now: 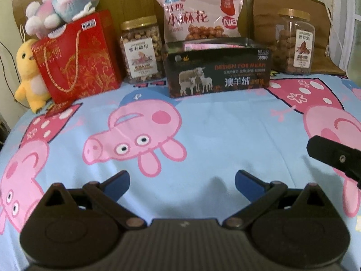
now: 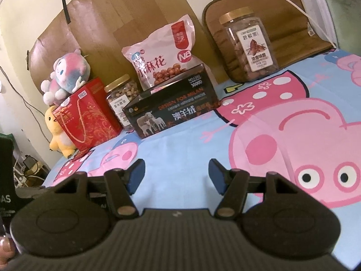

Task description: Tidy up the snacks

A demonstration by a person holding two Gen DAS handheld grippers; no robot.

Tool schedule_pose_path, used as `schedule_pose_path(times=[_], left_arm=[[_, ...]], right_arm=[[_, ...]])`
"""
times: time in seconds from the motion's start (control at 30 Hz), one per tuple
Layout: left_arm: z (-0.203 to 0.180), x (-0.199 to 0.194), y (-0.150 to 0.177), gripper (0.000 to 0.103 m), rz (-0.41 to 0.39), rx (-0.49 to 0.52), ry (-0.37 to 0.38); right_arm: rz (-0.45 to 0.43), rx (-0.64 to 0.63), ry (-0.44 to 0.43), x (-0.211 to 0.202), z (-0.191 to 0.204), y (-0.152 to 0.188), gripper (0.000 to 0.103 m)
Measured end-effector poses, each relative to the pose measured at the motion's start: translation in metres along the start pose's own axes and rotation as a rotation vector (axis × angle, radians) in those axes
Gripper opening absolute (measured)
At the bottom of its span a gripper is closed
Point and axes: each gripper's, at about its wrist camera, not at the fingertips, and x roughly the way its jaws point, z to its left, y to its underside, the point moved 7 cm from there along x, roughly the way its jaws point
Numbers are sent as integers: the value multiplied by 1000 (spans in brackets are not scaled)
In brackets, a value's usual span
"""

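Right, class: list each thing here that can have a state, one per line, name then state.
Left gripper: open, empty.
Right gripper: open, empty.
Left jar: upright, lid on.
Right jar: upright, lid on.
Pink snack bag: upright.
Black box: open-topped.
Red gift bag: standing.

We see a pink plush toy (image 1: 63, 2) atop a red gift bag (image 1: 79, 56). Beside the bag stands a yellow chick plush (image 1: 28, 74), on a pig-print bedsheet (image 1: 203, 131).

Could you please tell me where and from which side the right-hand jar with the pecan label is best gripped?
Grip the pecan jar across its clear body just under the gold lid, coming from the front. It stands upright and apart from the dark box, so the open right gripper probably reaches it unobstructed.
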Motion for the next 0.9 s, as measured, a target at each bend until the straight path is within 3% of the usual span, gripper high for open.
schedule_pose_path(times=[0.57, 0.9], left_arm=[[2, 25, 5, 103, 30, -68, -5], [1, 26, 4, 103, 21, -55, -15]], right_arm=[[-48, -39, 125, 18, -26, 5, 65], [-45, -46, 109, 22, -25, 5, 65]])
